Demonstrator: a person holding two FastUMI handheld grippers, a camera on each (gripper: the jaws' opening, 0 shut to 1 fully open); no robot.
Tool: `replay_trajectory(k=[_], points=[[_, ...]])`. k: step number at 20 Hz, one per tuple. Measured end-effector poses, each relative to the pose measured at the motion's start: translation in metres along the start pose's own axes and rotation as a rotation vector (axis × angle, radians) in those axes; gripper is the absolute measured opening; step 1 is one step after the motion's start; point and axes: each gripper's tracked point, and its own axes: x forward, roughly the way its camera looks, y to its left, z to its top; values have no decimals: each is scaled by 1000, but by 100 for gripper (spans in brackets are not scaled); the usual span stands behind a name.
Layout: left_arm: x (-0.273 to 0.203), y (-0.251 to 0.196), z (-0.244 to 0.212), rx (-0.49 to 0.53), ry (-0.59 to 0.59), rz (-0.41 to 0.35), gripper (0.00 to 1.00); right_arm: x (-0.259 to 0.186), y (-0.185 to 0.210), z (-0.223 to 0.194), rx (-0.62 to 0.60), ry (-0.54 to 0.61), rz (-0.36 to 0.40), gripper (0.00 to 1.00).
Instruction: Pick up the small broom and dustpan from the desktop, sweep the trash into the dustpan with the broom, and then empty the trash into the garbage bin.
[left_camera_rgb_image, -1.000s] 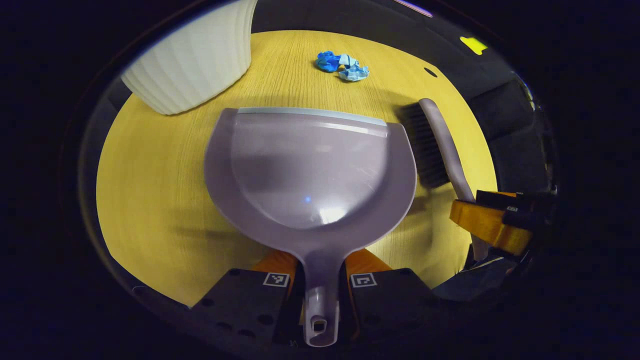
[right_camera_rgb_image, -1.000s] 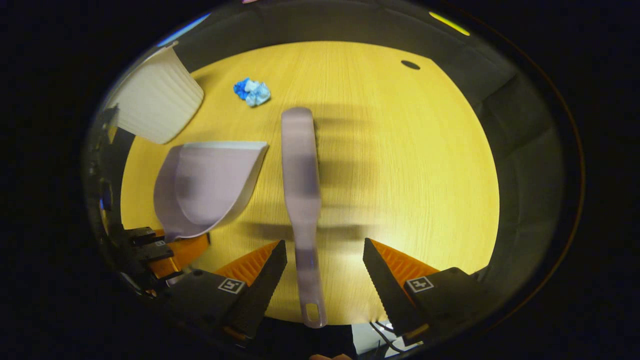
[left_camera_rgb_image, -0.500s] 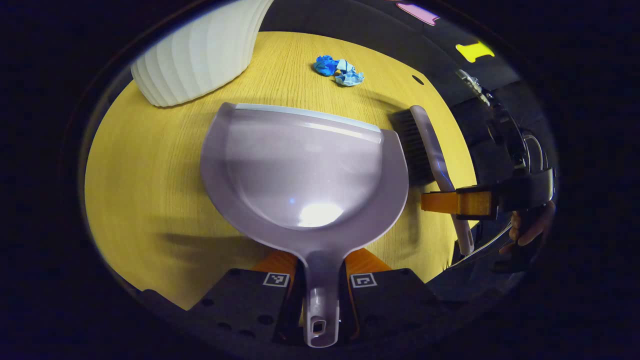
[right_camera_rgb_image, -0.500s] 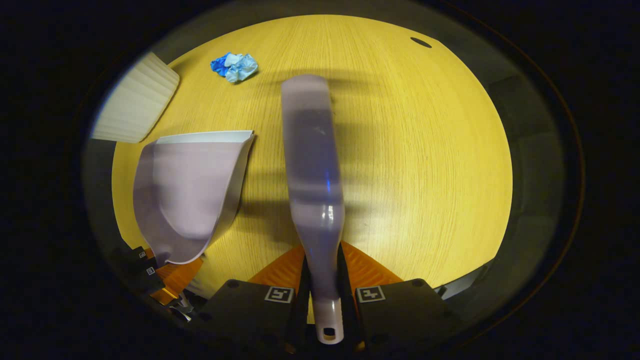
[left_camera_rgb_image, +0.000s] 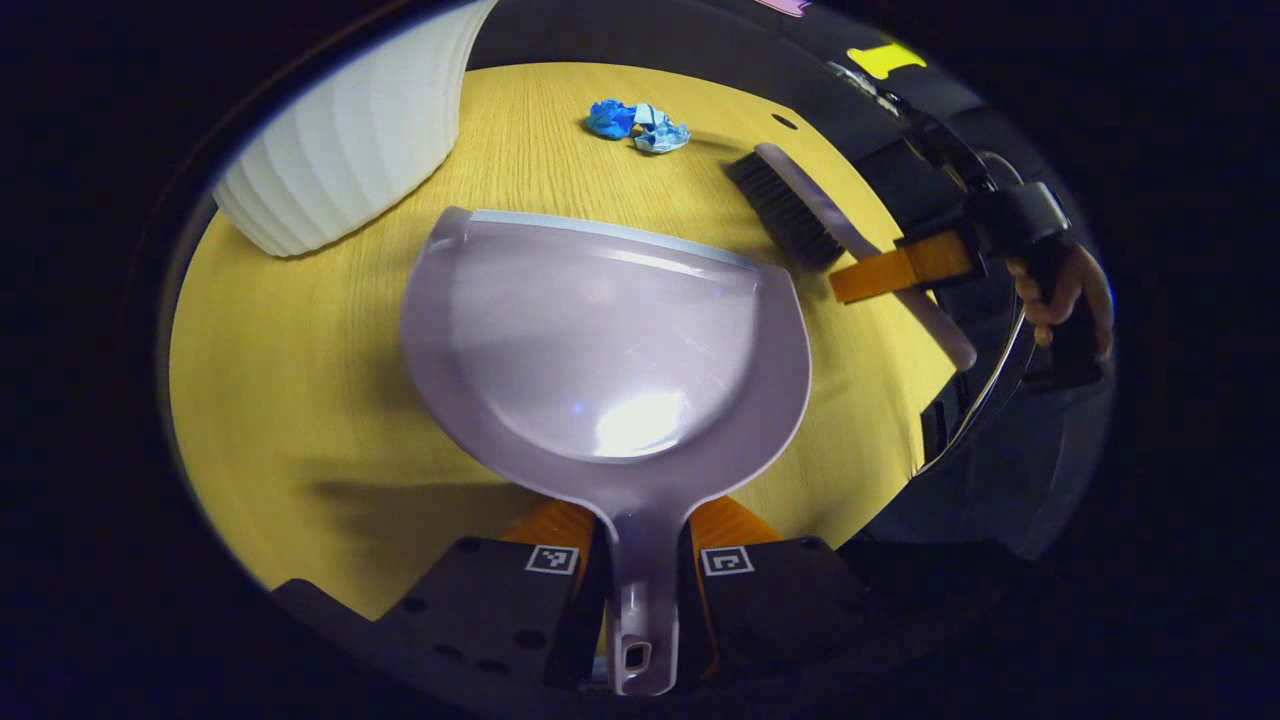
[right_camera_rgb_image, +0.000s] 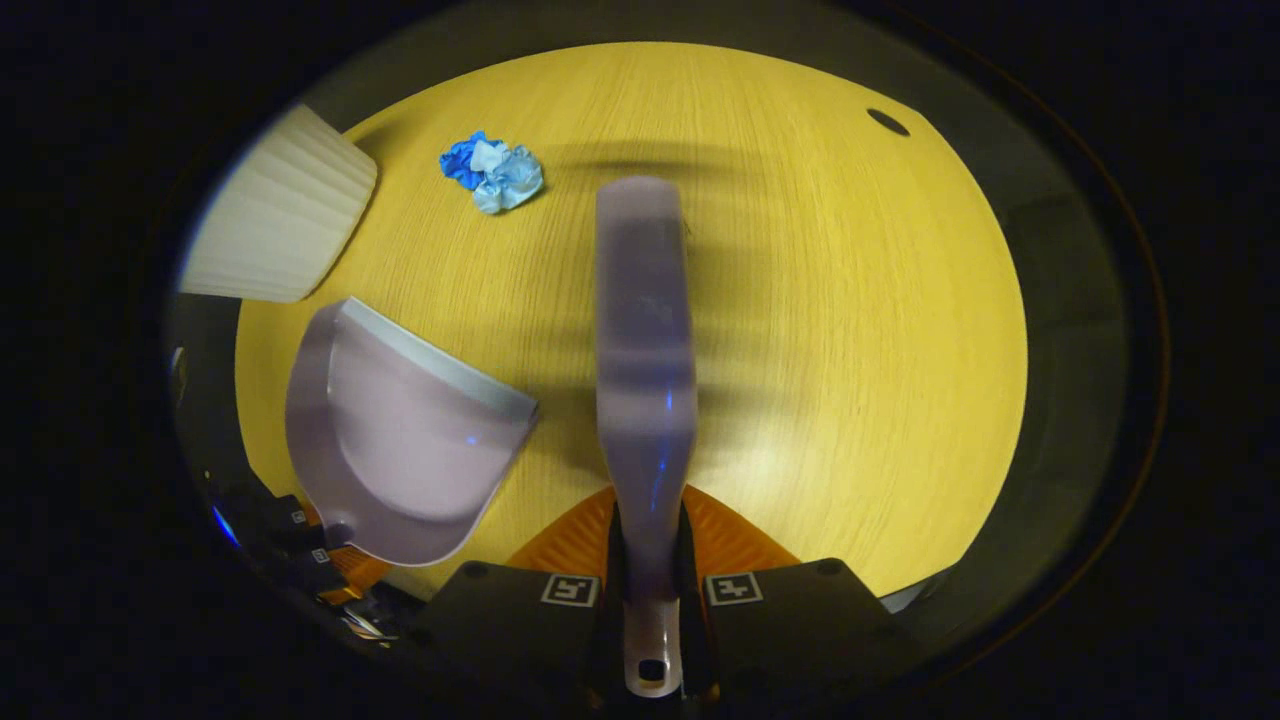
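No brand or readable writing on any tool; just square black-and-white marker tags on my claw blocks. My left gripper (left_camera_rgb_image: 640, 560) is clamped tight on the dustpan (left_camera_rgb_image: 600, 340) handle, pan mouth facing away from me over the yellow desktop (left_camera_rgb_image: 290, 380). My right gripper (right_camera_rgb_image: 650, 590) is closed on the broom (right_camera_rgb_image: 645, 340) handle, both fingers pressing it; from the left gripper view the broom sits right of the dustpan, bristles down, w/ a hand (left_camera_rgb_image: 1065, 290) behind it. Crumpled blue trash (left_camera_rgb_image: 635, 122) lies beyond the dustpan's front lip, well apart from it, nothing between them. White ribbed garbage bin (left_camera_rgb_image: 340, 140) stands beyond the dustpan to the left. Small dark hole (right_camera_rgb_image: 888, 121) in the desktop far right of the dustpan.
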Motion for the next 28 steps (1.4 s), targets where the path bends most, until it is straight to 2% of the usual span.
replay_trajectory(k=[4, 8, 11, 12, 14, 16, 19, 22, 24, 28], points=[[-10, 23, 12, 108, 56, 56, 28, -7, -21, 77, -94, -60, -67, 24], [-19, 38, 37, 165, 107, 62, 28, 10, -11, 133, -202, -74, -63, 24], [-24, 49, 57, 205, 152, 74, 29, 23, -9, 174, -358, -112, -101, 24], [-25, 53, 62, 217, 162, 82, 29, 27, -4, 181, -367, -108, -83, 24], [-26, 58, 71, 233, 179, 90, 28, 31, 3, 183, -384, -79, -50, 24], [-30, 64, 75, 254, 201, 91, 29, 37, 4, 178, -423, -46, -57, 24], [-31, 68, 78, 262, 208, 87, 28, 40, 17, 162, -562, -8, -34, 24], [-31, 70, 79, 280, 200, 80, 29, 36, 35, 120, -684, 104, 50, 24], [-31, 69, 80, 278, 200, 79, 29, 28, 46, 101, -746, 129, 100, 24], [-28, 68, 78, 270, 176, 78, 28, 27, 53, 66, -745, 161, 217, 25]])
